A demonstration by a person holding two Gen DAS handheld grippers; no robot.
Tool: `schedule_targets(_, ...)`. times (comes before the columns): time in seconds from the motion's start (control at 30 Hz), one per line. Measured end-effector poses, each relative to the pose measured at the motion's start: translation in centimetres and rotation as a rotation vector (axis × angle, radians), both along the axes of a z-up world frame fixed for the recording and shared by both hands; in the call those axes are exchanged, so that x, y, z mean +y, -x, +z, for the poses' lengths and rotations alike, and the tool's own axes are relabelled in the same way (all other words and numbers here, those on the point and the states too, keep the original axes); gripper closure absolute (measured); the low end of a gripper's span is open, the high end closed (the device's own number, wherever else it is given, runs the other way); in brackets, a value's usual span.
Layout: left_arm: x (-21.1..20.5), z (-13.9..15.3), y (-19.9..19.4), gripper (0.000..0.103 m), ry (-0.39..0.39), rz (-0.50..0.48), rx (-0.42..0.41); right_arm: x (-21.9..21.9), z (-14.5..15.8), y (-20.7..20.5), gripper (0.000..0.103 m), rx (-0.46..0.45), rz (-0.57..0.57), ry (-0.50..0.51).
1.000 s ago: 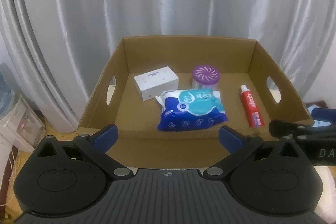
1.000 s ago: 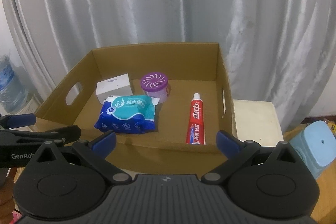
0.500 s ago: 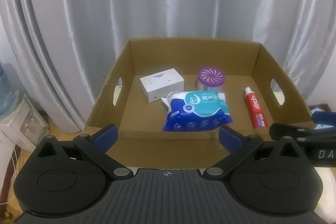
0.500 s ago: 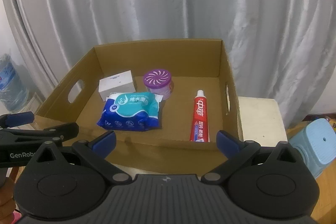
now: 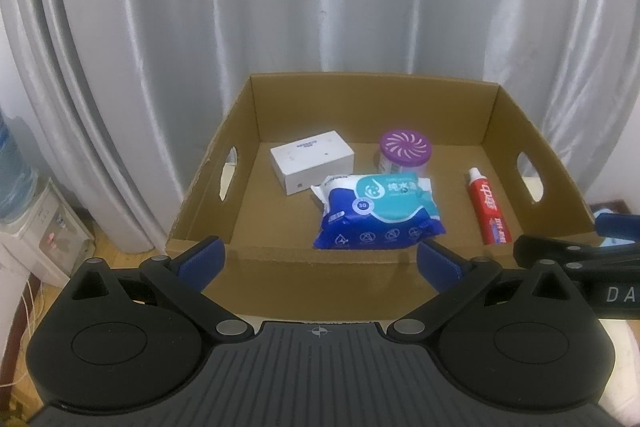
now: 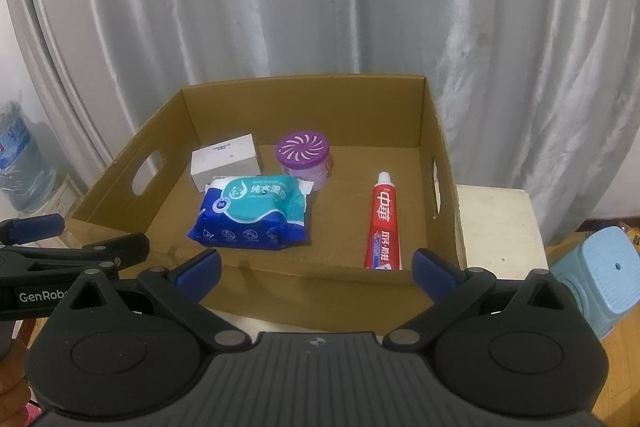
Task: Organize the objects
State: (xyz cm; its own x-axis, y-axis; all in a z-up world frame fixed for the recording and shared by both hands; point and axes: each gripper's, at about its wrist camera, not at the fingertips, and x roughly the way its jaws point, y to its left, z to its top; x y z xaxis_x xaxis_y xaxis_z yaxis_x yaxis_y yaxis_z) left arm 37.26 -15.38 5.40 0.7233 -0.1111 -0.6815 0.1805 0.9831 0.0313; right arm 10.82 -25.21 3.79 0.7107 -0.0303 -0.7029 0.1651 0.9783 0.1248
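An open cardboard box [image 5: 280, 279] [image 6: 304, 291] with handle cut-outs holds several items. A white carton [image 5: 312, 161] [image 6: 226, 161] lies at the back left, a purple-lidded jar [image 5: 406, 155] [image 6: 306, 159] beside it. A blue wet-wipes pack [image 5: 378, 213] [image 6: 254, 213] lies in the middle, and a red toothpaste tube [image 5: 488, 209] [image 6: 384, 223] at the right. My left gripper [image 5: 320, 261] hovers open before the box's near wall, empty. My right gripper [image 6: 316, 269] is likewise open and empty, just right of it.
Silver curtains hang behind the box. A water dispenser with a bottle [image 5: 24, 203] [image 6: 24, 159] stands at the left. A white surface [image 6: 500, 223] adjoins the box's right wall, and a light blue stool [image 6: 600, 275] stands at the far right.
Both grippers have drawn back and risen slightly, so the box looks smaller and farther away. Nothing in the box has moved, and both grippers stay open.
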Motion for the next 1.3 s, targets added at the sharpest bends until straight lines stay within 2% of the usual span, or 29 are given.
schedule_targets(1.3, -0.16, 0.32, 0.38, 0.0, -0.006, -0.002, -0.007, -0.19, 0.16, 0.41, 0.0, 0.003, -0.009, -0.009)
